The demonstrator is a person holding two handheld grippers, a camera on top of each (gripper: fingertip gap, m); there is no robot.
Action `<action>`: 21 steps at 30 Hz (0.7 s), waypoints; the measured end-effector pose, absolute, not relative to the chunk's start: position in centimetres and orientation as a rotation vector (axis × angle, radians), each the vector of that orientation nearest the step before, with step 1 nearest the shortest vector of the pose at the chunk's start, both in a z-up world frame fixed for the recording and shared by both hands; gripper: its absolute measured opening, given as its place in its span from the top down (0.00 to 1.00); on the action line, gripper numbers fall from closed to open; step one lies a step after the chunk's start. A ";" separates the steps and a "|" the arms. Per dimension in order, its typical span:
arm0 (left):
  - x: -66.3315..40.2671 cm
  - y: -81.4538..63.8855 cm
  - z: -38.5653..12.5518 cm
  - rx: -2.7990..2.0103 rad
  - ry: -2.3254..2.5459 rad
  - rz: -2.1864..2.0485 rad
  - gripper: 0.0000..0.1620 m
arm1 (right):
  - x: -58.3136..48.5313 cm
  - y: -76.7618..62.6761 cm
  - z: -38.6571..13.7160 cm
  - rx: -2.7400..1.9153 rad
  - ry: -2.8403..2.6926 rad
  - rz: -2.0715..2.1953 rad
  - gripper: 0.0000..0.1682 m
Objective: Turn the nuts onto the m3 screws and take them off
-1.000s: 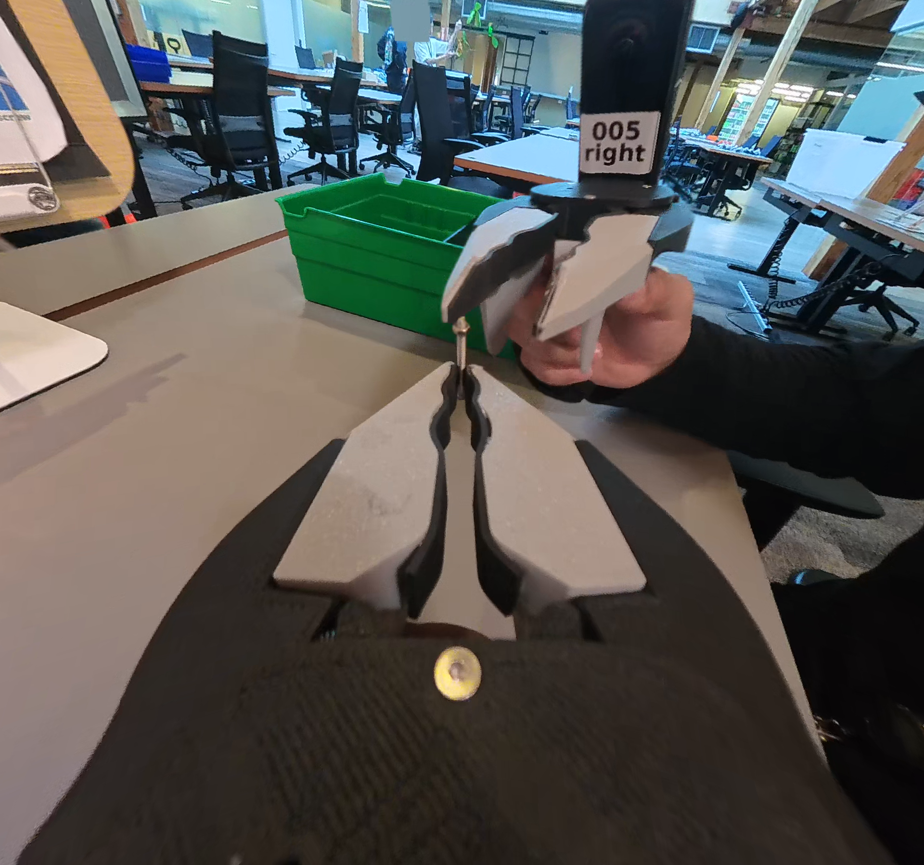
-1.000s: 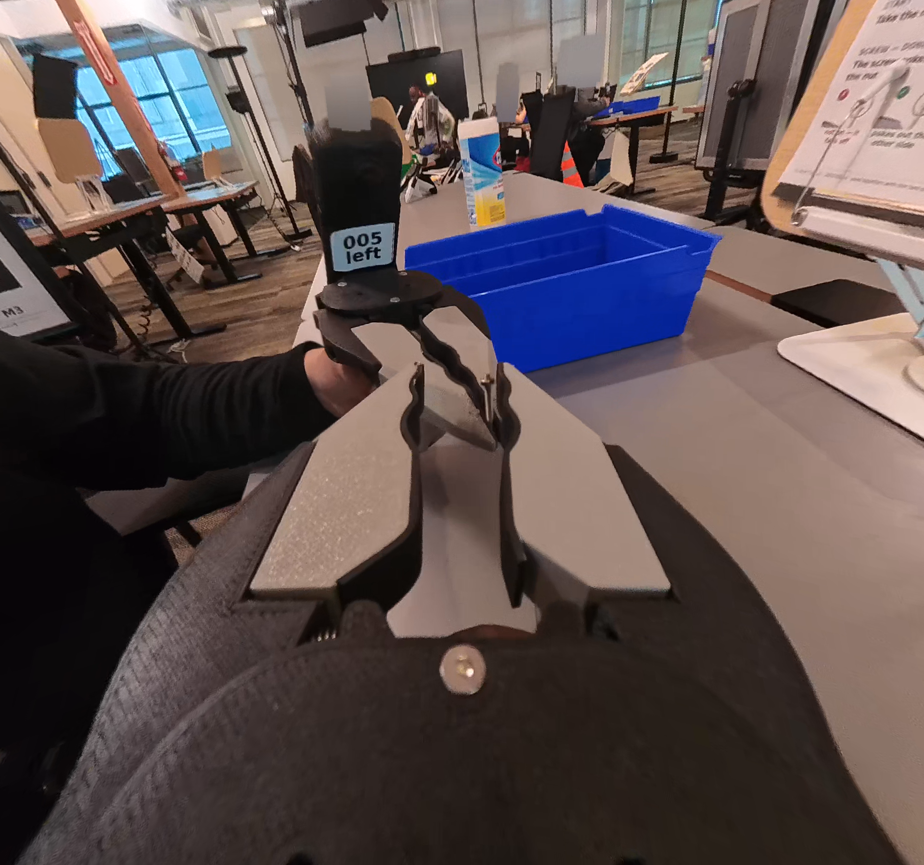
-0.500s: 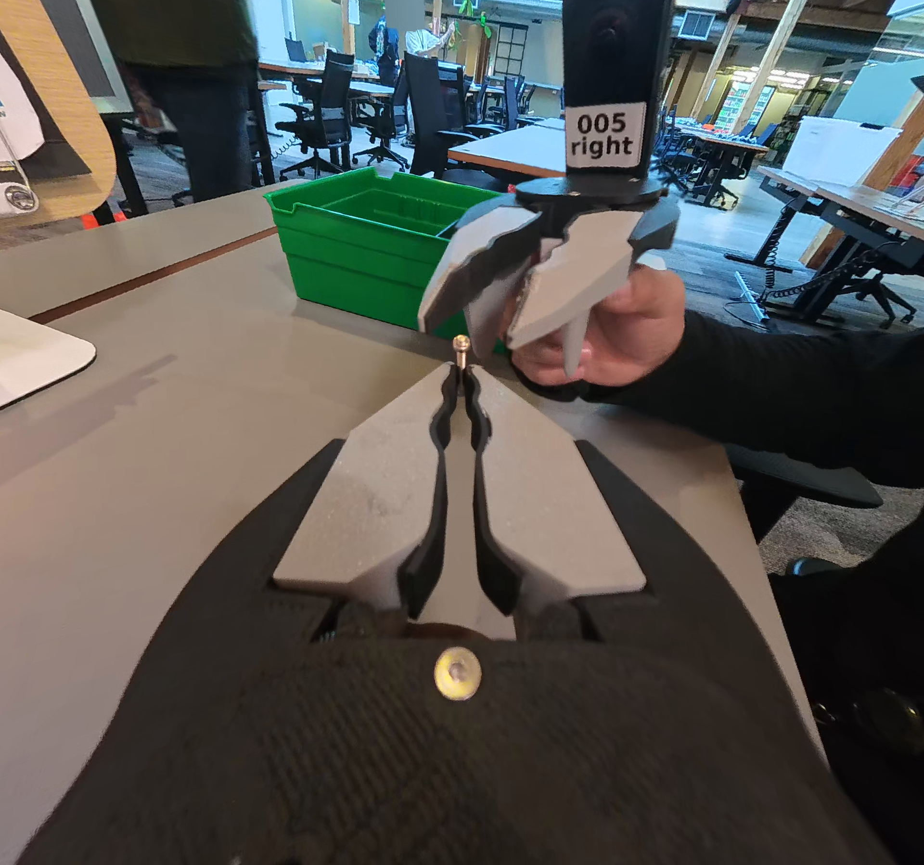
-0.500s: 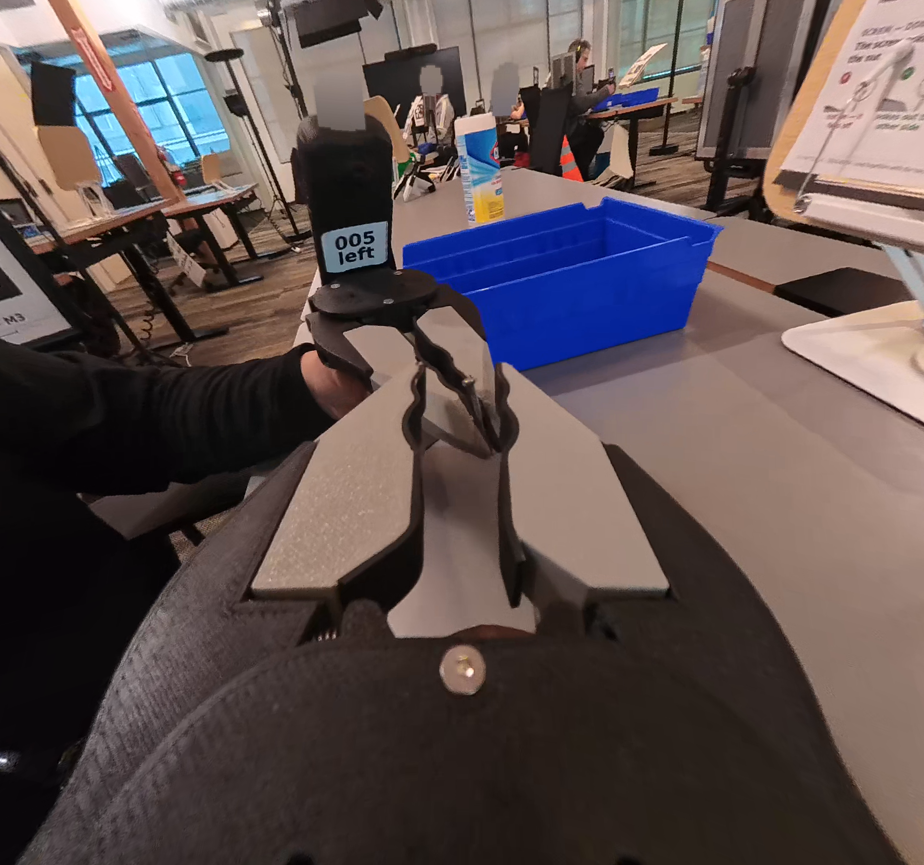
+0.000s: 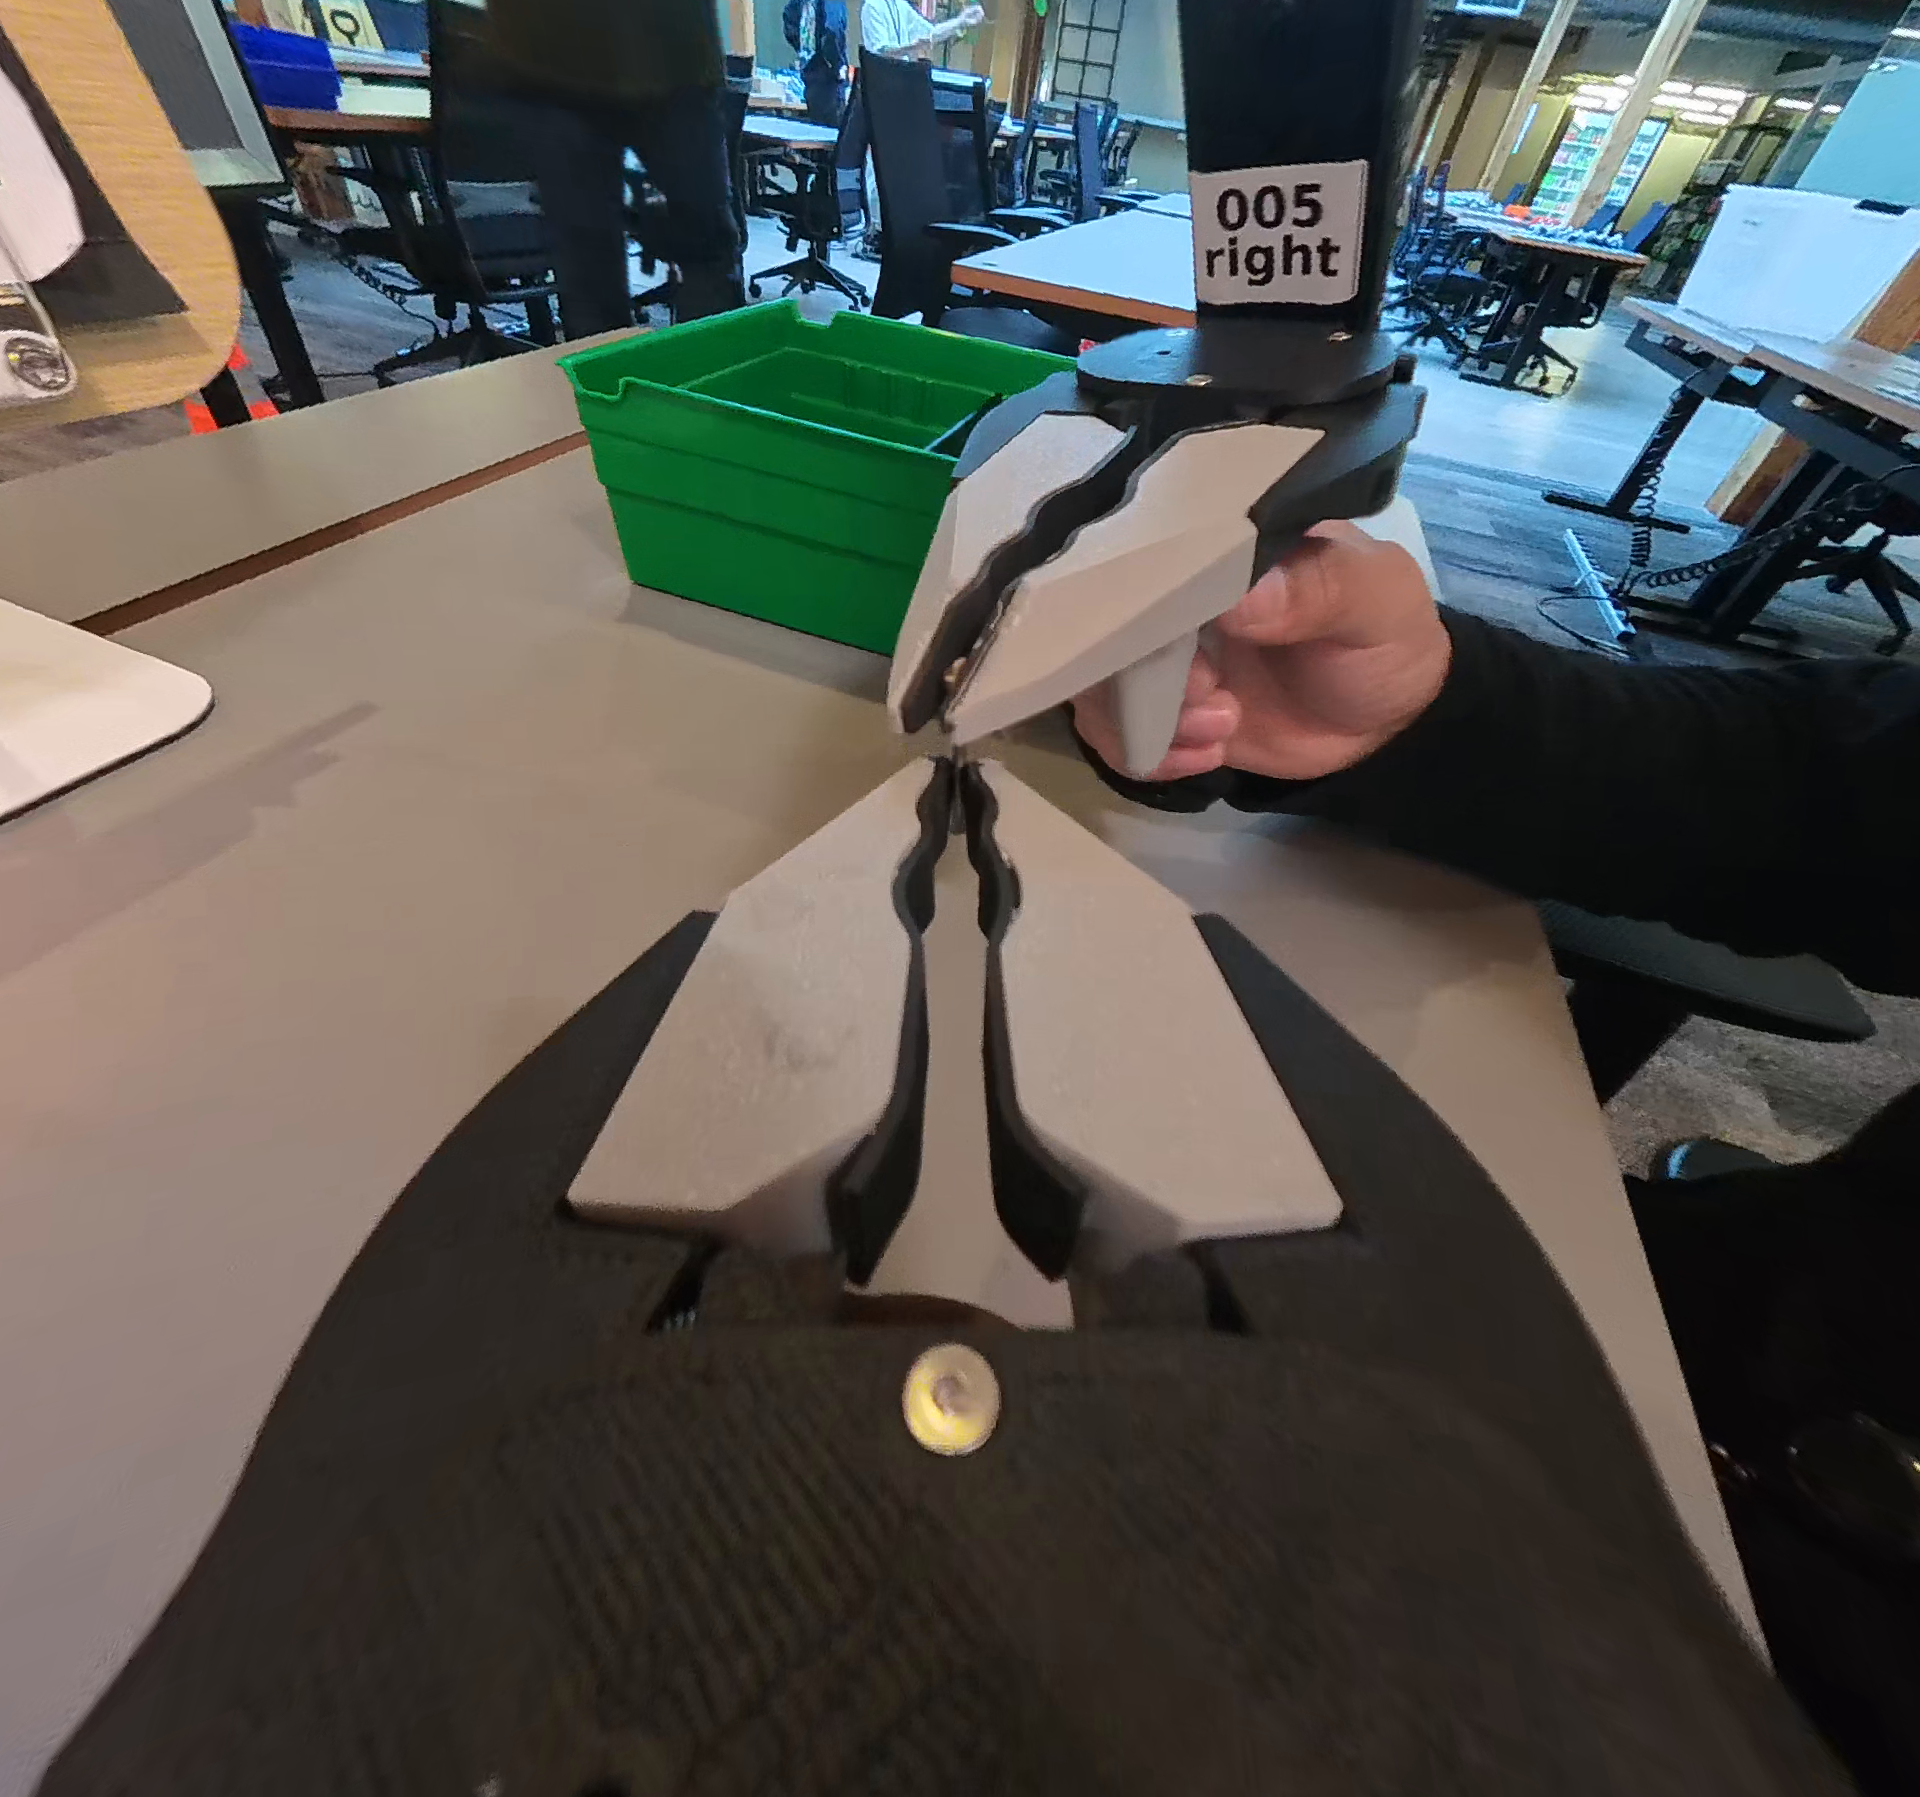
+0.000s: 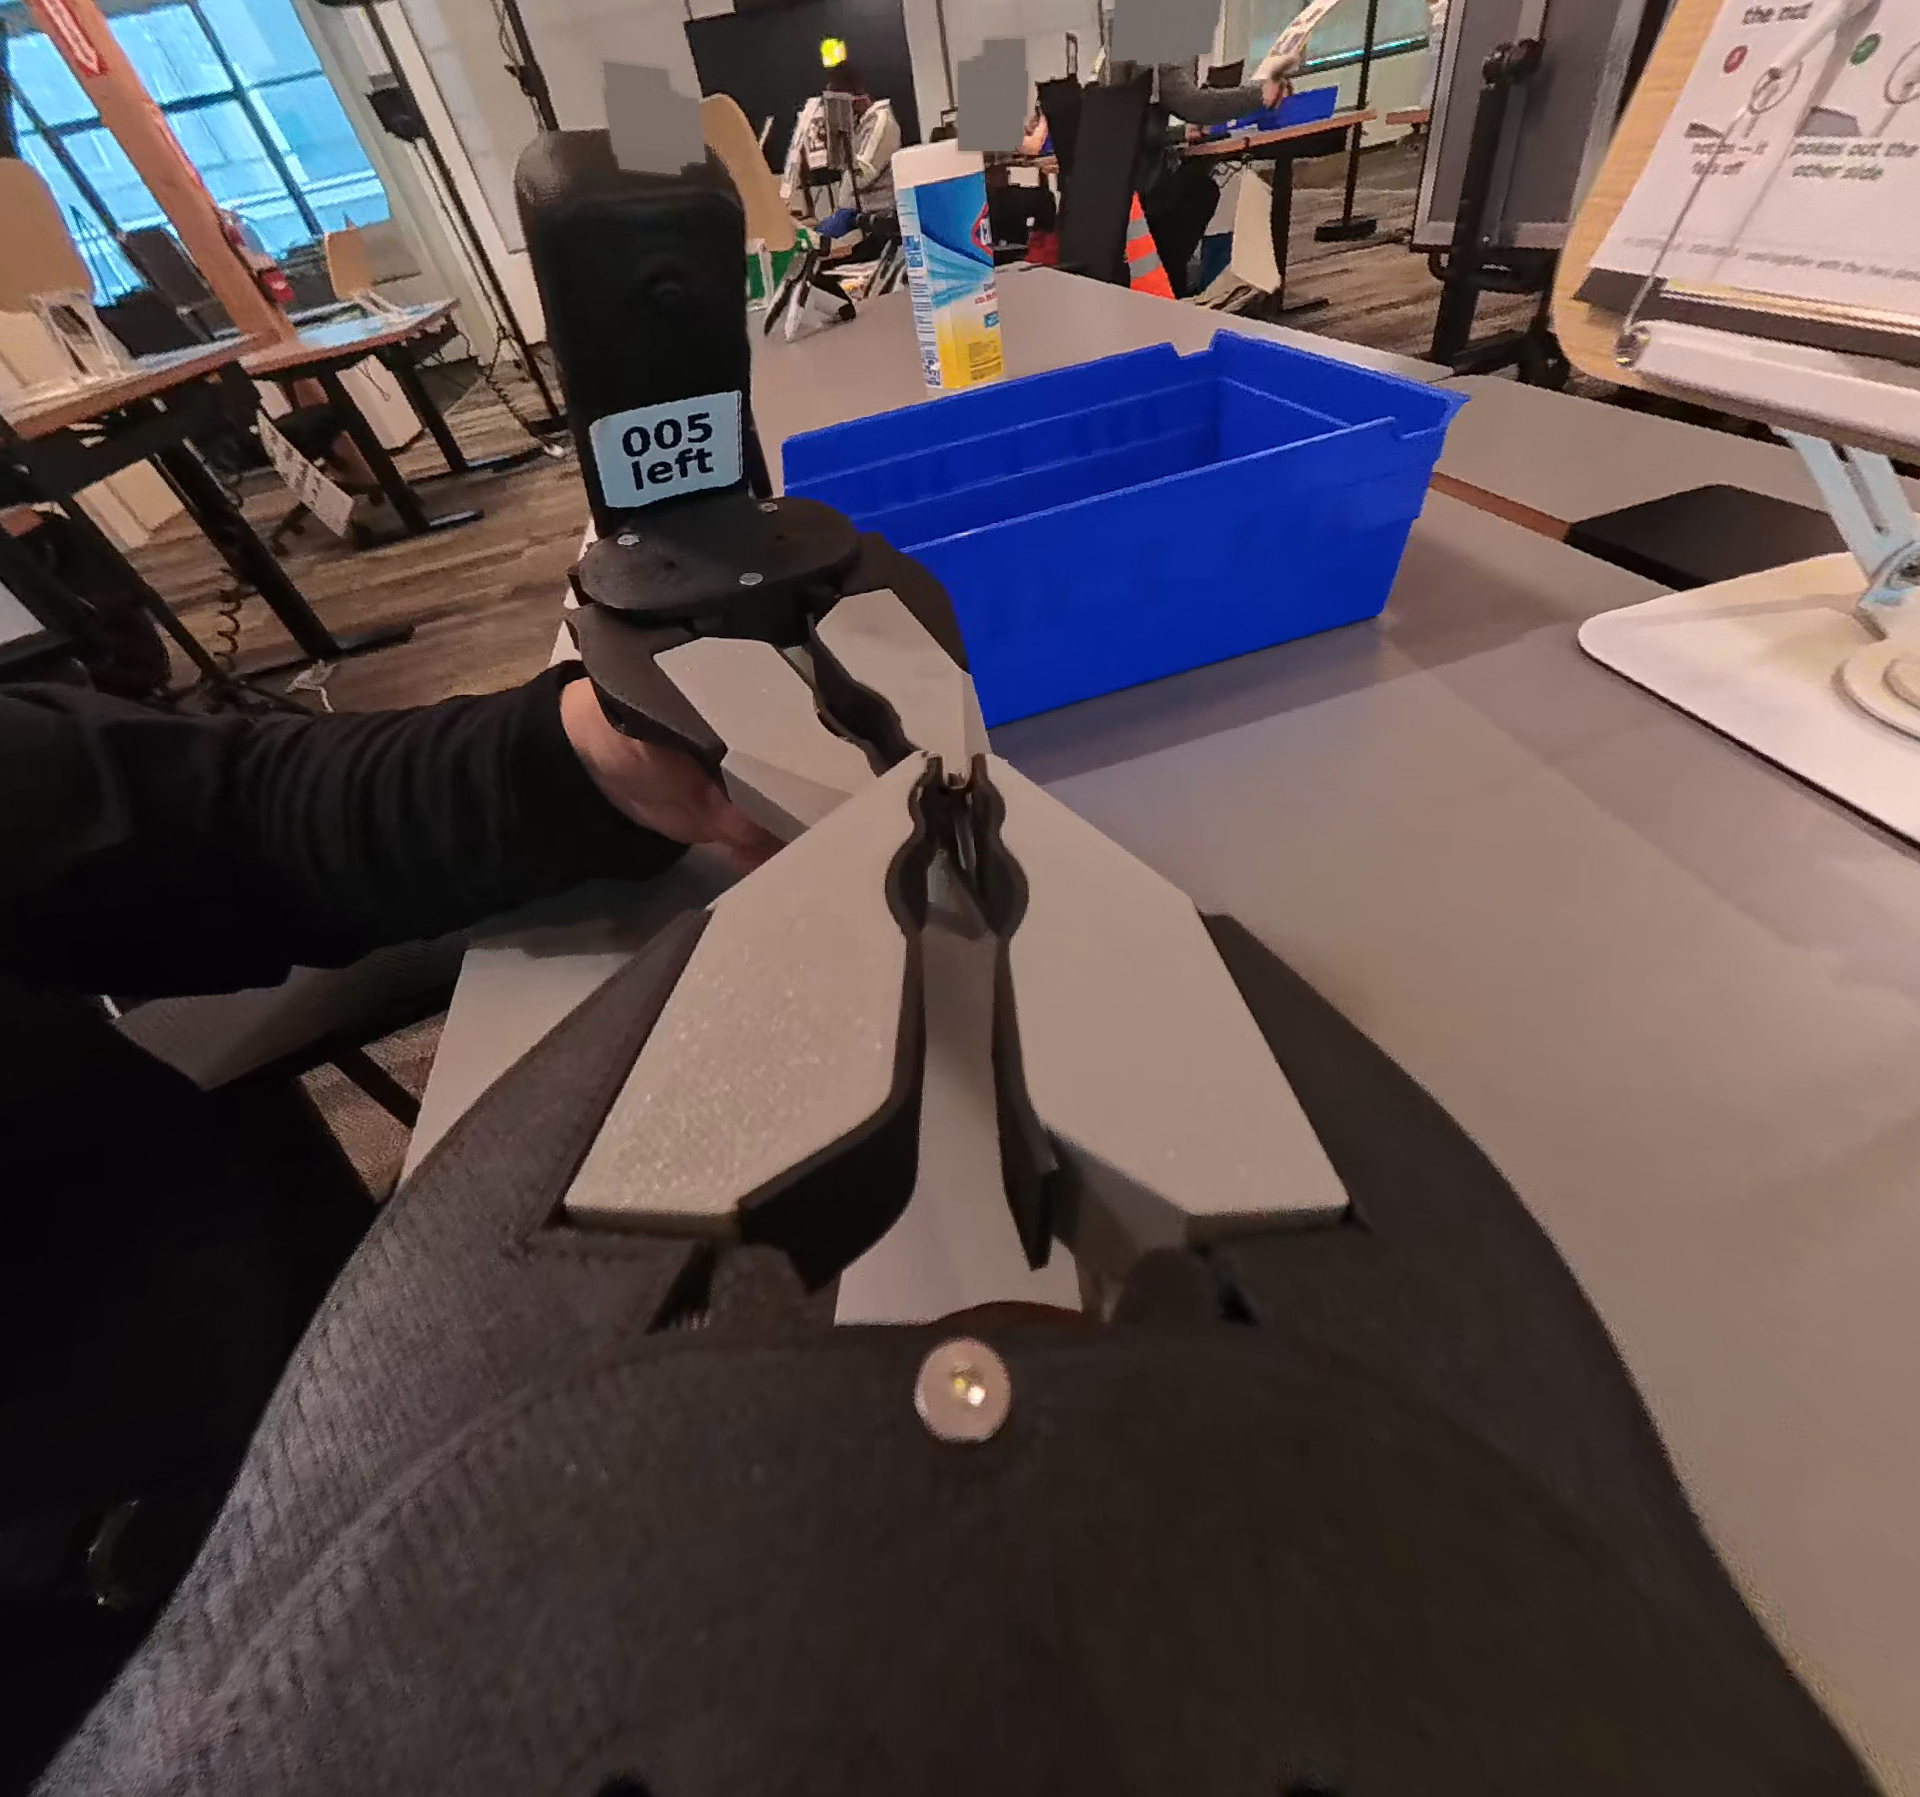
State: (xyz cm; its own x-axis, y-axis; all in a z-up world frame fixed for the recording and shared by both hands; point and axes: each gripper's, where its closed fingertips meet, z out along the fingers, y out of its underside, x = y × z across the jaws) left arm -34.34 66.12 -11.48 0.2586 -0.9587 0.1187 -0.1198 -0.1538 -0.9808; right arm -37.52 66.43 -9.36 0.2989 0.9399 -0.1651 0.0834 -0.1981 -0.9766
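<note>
Left gripper [image 5: 954, 779]: grey matte wedge fingers with wavy black inner pads, closed on a thin metal screw [image 5: 952, 758] standing upright at the tips. Right gripper [image 5: 948, 708] angled down onto the screw top, fingers narrow, pinching a small brass-coloured nut [image 5: 954, 675]. Both above a smooth grey table [image 5: 436, 812]. Ribbed green plastic bin [image 5: 769, 490] behind; blue bin [image 6: 1153, 532] opposite.

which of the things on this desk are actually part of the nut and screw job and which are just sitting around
In the job:
- left gripper, shut on the screw
- right gripper, shut on a small brass-coloured part, likely the nut

Lying about:
- green bin
- blue bin
- wipes canister
- instruction sheet on its stand
</note>
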 end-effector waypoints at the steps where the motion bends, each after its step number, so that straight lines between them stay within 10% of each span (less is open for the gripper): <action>1: -34.4 66.2 -11.4 -1.523 1.038 -1.052 1.00 | -37.4 66.6 -9.4 -1.559 -0.957 1.064 0.99; 21: -34.6 66.3 -10.8 -1.523 0.978 -1.149 1.00 | -37.3 67.0 -9.3 -1.584 -0.872 1.200 0.99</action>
State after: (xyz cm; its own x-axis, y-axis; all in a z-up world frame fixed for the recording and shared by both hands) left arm -34.61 66.30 -10.81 0.2361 -0.9500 0.2043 -0.0492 -0.2217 -0.9739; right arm -37.30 66.96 -9.29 0.2692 0.9153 -0.2996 0.0018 -0.3115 -0.9502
